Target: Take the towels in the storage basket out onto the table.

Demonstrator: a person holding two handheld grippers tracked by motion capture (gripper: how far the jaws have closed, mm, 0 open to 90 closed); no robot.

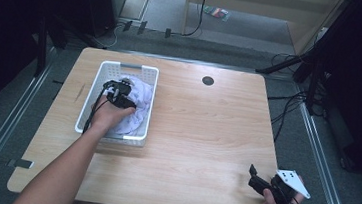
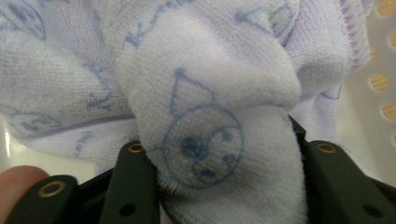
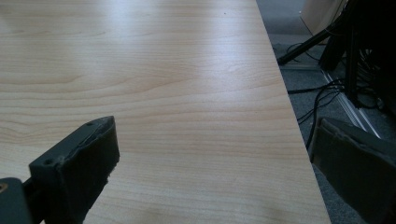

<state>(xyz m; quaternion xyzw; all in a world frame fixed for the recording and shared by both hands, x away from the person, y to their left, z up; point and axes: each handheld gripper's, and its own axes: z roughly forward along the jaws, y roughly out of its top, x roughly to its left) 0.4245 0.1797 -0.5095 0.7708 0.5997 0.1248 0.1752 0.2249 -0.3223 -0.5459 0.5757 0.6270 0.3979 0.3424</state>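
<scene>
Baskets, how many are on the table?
1. A white plastic basket sits on the table's left side, holding a pale lilac printed towel that the left gripper pinches.

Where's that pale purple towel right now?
The towel lies in the white basket on the table's left half in the high view, a fold of it pinched between the left tongs.

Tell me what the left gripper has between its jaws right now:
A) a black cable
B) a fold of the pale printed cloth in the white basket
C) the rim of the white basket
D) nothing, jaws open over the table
B: in the left gripper view the left gripper has its jaws on either side of a bunched fold of the cloth, inside the white basket.
</scene>
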